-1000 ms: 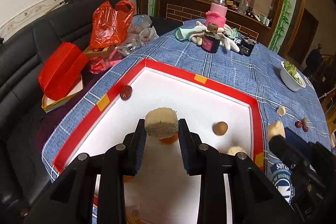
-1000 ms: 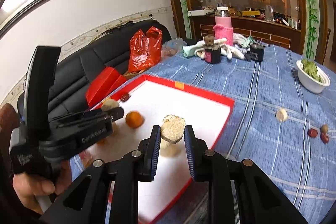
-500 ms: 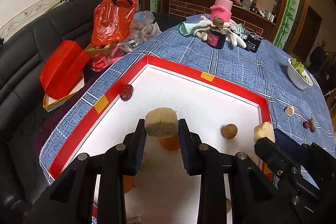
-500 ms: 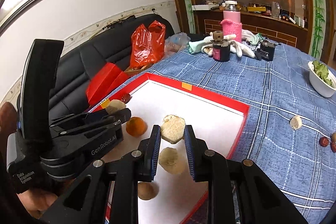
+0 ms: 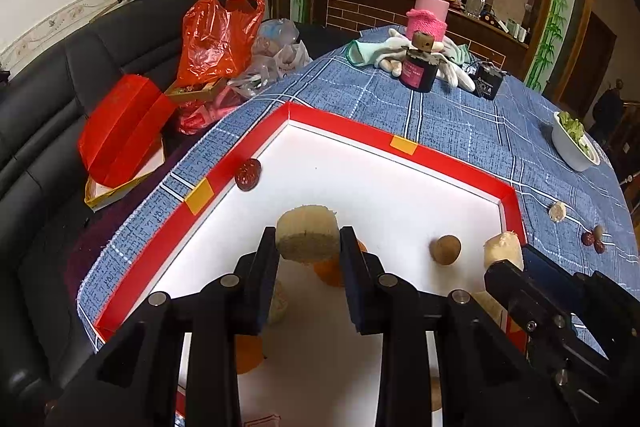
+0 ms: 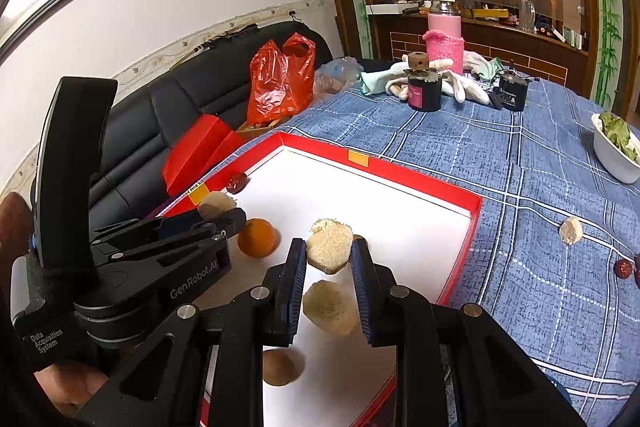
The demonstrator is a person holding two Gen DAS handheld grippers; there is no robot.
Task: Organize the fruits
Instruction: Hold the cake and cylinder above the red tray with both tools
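Note:
A red-rimmed white tray (image 5: 452,163) (image 6: 416,183) lies on the blue checked tablecloth. My left gripper (image 5: 308,241) is shut on a beige sugarcane chunk (image 5: 307,233) above the tray; it also shows in the right wrist view (image 6: 218,213). My right gripper (image 6: 329,255) is shut on another beige chunk (image 6: 330,245) over the tray's right part, seen also in the left wrist view (image 5: 503,251). In the tray lie an orange (image 6: 257,238), a red date (image 5: 247,174), a brown round fruit (image 5: 445,249) and a beige chunk (image 6: 330,309).
On the cloth right of the tray lie a beige chunk (image 6: 570,231) and red dates (image 6: 624,268). A white bowl of greens (image 6: 616,147), a dark jar (image 6: 424,89), a pink bottle (image 6: 445,39) and gloves stand further back. A black sofa with red bags (image 5: 216,35) is to the left.
Both grippers, each still holding its chunk, have moved forward and lower over the tray. The right gripper has shifted further in over the tray's right side.

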